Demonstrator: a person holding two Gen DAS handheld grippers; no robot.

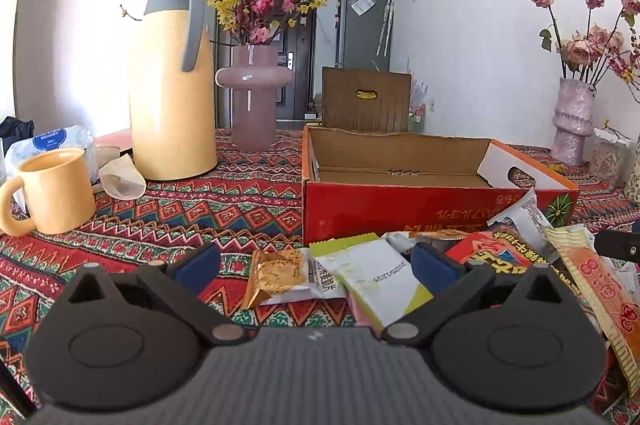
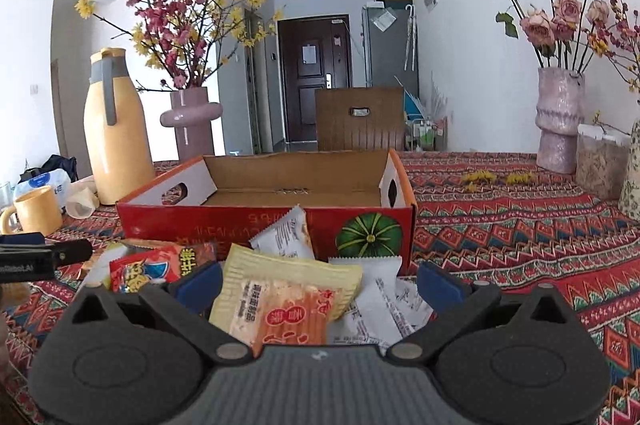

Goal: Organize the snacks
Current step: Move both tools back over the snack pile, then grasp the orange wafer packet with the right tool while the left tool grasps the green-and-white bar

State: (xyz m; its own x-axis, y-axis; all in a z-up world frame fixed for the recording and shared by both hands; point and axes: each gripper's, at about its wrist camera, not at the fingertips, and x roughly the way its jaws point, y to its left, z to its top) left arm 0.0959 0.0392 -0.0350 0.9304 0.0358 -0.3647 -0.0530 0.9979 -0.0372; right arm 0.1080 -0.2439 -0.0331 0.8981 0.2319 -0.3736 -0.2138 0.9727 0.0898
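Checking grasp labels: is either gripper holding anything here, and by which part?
Nothing is held. The left gripper and right gripper are both open, their blue pads spread on either side of the loose snack packets piled before the red cardboard box.

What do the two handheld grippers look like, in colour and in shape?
The left gripper and the right gripper look alike: a dark grey ribbed body, two rounded black housings with round silver pivot pins, and black fingers ending in blue pads. No cables or sleeves show.
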